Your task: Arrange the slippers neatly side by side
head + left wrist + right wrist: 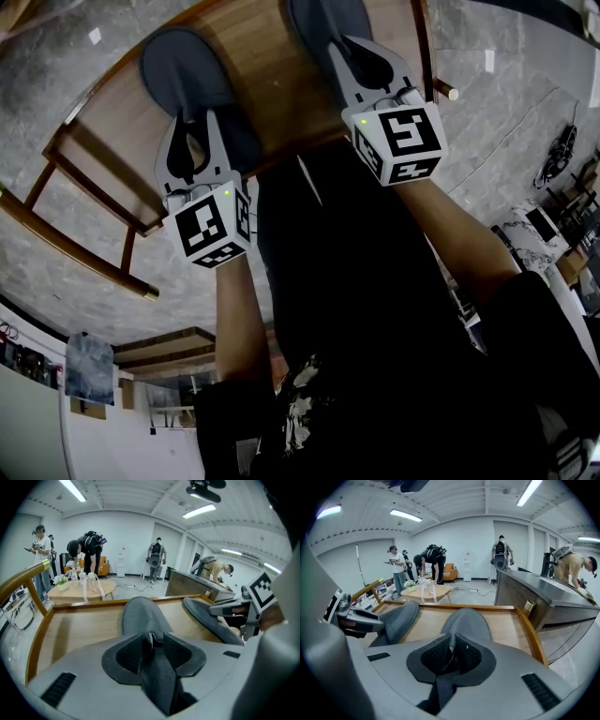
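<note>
Live at the wooden tabletop point(272, 66): two grey slippers, a gripper at each heel.
Starting left: left gripper point(194, 127) with jaws spread wide, heel rim of the left slipper point(183, 66) loose between the pads, not pinched; toe pointing away across the wood; bare wood in the middle, slippers apart and not yet level with each other; over to the right slipper point(317, 19), set further up the table; right gripper point(354, 49) nipped tight on its thin heel edge.
</note>
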